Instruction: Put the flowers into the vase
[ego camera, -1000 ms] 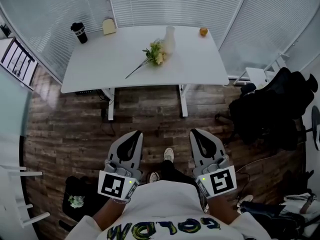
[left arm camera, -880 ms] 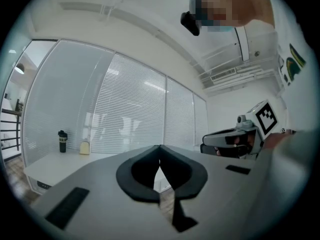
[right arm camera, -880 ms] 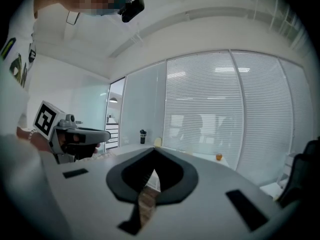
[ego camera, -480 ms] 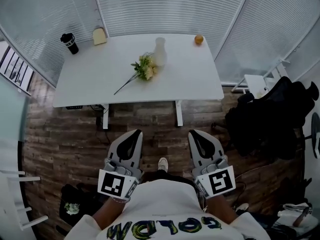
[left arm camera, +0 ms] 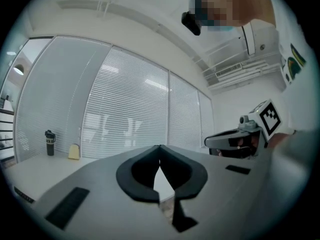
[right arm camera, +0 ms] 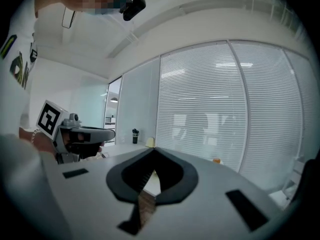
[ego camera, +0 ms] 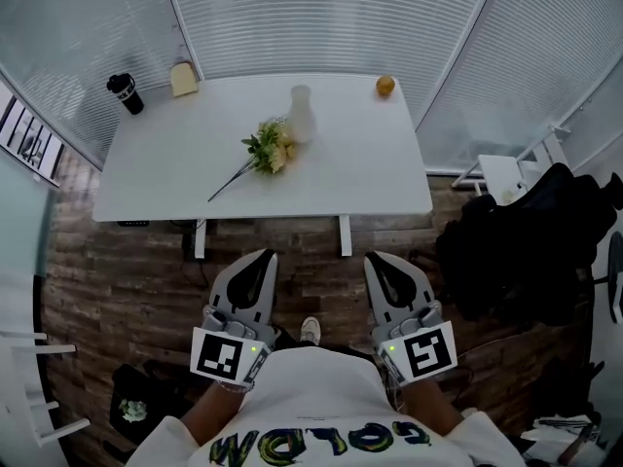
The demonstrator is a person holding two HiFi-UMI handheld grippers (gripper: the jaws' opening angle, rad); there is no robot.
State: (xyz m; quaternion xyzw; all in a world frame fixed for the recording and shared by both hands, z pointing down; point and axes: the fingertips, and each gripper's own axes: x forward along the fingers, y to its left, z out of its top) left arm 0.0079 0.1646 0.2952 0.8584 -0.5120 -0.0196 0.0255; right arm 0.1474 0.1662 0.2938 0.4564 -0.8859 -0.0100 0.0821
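Held the left tongs (ego camera: 261,256) and the right tongs (ego camera: 375,257) side by side, each pair pressed together with nothing pinched between. Pointed both toward the white surface (ego camera: 360,163) while standing back from its near edge.

Found the flowers (ego camera: 265,149) well ahead of the left tongs and well apart from both pairs, lying flat on the surface, blooms just beside the white vase (ego camera: 300,115), thin stem trailing toward the near edge on the left-tongs side. Saw the vase upright beyond the blooms, ahead of the gap between the tongs.

Noted an orange (ego camera: 385,86) at the far edge ahead of the right tongs, and a black tumbler (ego camera: 125,93) with a pale yellow slice-shaped thing (ego camera: 184,79) far off to the left-tongs side.

Stood over a wood-plank floor (ego camera: 127,270), with white blinds (ego camera: 321,17) behind the surface and a dark heap on a chair (ego camera: 526,251) out past the right tongs.
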